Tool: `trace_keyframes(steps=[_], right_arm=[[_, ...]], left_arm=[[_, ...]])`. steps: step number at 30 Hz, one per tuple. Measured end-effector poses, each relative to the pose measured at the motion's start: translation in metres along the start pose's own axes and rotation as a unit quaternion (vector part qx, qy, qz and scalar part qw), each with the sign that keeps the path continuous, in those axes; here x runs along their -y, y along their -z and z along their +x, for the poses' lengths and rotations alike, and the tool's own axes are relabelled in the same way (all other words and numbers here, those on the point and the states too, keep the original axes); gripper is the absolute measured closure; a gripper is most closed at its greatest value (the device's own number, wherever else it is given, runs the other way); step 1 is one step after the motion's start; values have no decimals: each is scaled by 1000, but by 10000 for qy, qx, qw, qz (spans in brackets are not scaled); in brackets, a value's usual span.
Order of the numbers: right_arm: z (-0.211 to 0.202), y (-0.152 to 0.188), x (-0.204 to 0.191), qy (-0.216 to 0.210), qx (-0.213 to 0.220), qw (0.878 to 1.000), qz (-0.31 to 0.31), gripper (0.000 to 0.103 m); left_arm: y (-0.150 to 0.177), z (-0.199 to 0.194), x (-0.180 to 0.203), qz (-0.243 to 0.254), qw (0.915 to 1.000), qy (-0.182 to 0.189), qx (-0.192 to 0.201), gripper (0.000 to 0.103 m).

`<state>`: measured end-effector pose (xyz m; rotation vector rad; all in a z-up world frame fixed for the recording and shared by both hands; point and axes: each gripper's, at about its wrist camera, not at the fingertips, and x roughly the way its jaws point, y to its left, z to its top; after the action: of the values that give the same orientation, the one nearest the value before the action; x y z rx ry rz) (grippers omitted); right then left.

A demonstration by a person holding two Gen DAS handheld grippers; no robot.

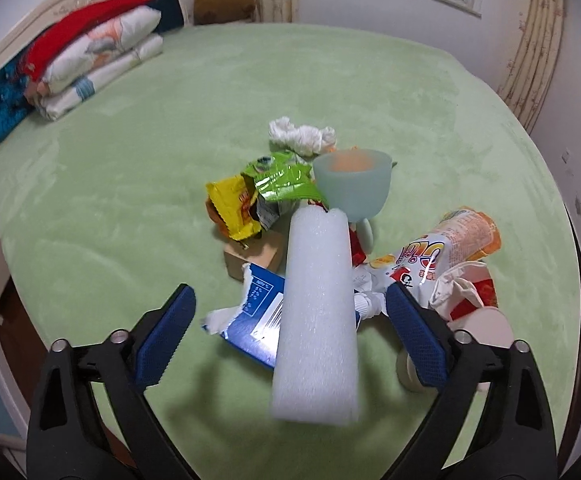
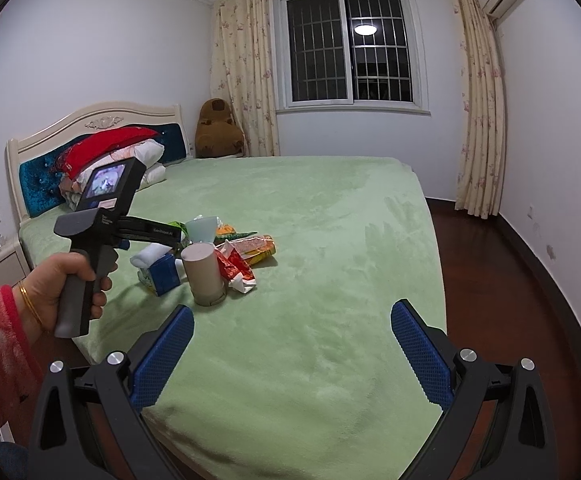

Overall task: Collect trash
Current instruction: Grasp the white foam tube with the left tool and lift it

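Litter lay heaped in one cluster on the green bed [image 1: 170,128], so every place below is given from that heap. At its near edge a white foam roll [image 1: 316,312] slanted up off a torn blue carton [image 1: 256,320], its near end raised and blurred; whether that end touched the bed could not be told. The left claw [image 1: 290,336] reached down over this roll with its blue pads standing apart on either side, neither pressing the foam, which suggested a grasp being lined up and not yet made. Behind the roll sat a pale blue cup [image 1: 352,188] on its side, a green wrapper [image 1: 282,180], a yellow wrapper [image 1: 234,208] and a wad of white tissue [image 1: 302,136] at the far edge. Right of the roll lay an orange and white snack bag [image 1: 446,252] and a beige cylinder [image 1: 486,332], partly hidden by the pad. The right claw [image 2: 292,356] hung well short of the heap over bare bed, pads wide apart and holding nothing, probably waiting its turn. From there a person's hand [image 2: 66,280] was seen gripping the left handle, sleeve pink and red. No bin appeared in either view.
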<state>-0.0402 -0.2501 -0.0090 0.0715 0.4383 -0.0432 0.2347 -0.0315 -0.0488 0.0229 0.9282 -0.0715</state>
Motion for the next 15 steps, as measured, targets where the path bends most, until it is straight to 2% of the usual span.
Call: trace_keyframes(steps=[2,4,5,6,7,11,15], right_arm=[[0,-1,3,12,-4,10000,48,6],[0,0,5,1,-8,10000,93,6],[-1,0,6,-4,-8,9999,104,6],[-2,0,6,3,-4,10000,100,6],[-2,0,6,10,2,10000,93,6],[-5,1,7,7,9,10000,99,6],[-5,1,6,2,12,10000,69,6]], left_arm=[[0,5,0,-36,9998,89,-170,51],[1,7,-5,-102,9997,124,-194,53],[1,6,-6,-117,9997,134,-182,59],[1,4,-9,-171,9997,102,-154,71],[1,3,-12,-222,9996,79,-141,71],[3,-4,-27,-564,9973,453,-116,75],[5,-18,-27,-455,9972,601,19,76]])
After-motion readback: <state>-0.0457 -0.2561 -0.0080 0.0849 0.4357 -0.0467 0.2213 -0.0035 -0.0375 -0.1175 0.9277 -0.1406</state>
